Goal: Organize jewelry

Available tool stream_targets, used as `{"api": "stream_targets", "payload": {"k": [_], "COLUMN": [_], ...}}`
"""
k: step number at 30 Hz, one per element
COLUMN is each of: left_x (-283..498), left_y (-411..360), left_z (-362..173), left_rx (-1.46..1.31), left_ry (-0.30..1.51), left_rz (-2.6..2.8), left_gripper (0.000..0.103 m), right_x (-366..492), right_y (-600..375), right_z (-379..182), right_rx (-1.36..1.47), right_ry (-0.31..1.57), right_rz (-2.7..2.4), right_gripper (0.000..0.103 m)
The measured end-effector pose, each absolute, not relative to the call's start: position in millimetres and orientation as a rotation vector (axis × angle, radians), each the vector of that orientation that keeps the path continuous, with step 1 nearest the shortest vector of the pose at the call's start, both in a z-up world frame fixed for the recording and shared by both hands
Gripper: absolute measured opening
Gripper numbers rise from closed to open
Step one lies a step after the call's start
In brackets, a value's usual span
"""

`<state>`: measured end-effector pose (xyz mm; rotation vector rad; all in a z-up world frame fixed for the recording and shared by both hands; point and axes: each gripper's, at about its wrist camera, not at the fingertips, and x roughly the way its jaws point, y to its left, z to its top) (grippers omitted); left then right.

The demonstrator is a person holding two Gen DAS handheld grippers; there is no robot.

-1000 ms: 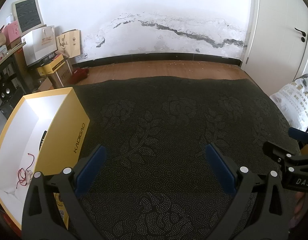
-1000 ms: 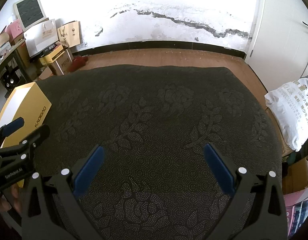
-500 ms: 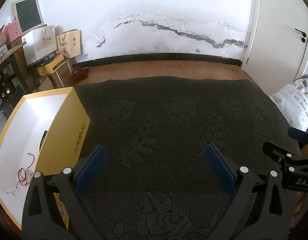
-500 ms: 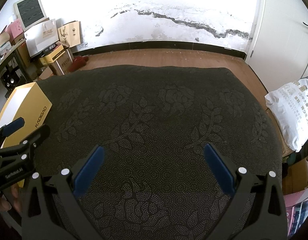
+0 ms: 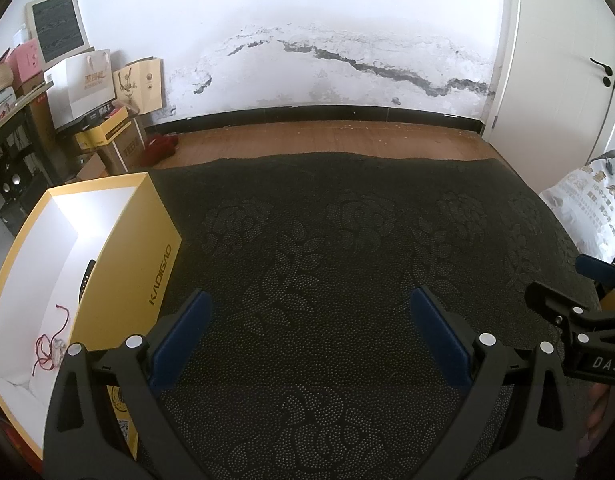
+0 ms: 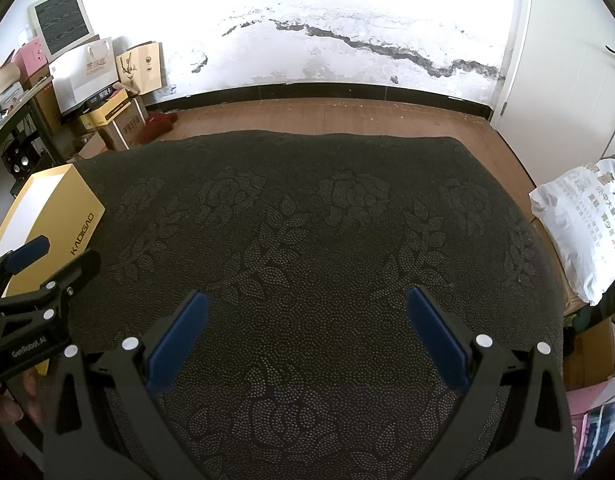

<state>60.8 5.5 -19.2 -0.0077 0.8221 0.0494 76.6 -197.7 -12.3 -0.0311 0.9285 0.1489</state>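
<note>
The biggest thing I see is the surface (image 5: 327, 248), covered in a dark cloth with a dotted rose pattern, running out to a wooden floor (image 5: 327, 138) and a white wall (image 5: 307, 20) with peeling, cracked paint. A white door (image 5: 555, 60) stands at the right of the wall, and a white printed sack (image 5: 587, 204) sits by the surface's right edge. Boxes and paper bags (image 5: 87, 84) are piled against the wall on the left.

On the left side of the surface I have an open yellow box (image 5: 135, 264) with a white inside, marked KADIGAO on its wall. Low in it lies the jewelry, a red cord with a small pale piece (image 5: 51, 346), next to a dark item against the inner wall that I cannot make out.

My left gripper (image 5: 307, 312) hangs over the cloth just beside the box, its blue-padded fingers (image 5: 179, 332) spread wide with nothing between them. My right gripper (image 6: 305, 312) hangs over the middle of the cloth, also spread wide and holding nothing. Each shows at the edge of the other's view.
</note>
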Motion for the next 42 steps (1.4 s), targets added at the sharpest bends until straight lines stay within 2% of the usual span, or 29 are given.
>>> {"api": "stream_targets", "payload": {"k": [42], "left_x": [62.1], "left_y": [8.8], "left_z": [-15.1], "left_rx": [-0.025], "left_ry": [0.84], "left_rz": [0.045], "left_gripper": [0.097], "right_x": [78.9], "right_y": [-198.0], "right_z": [-10.9], "right_rx": [-0.038], "right_ry": [0.927], "right_rz": [0.154], "right_gripper": [0.096]}}
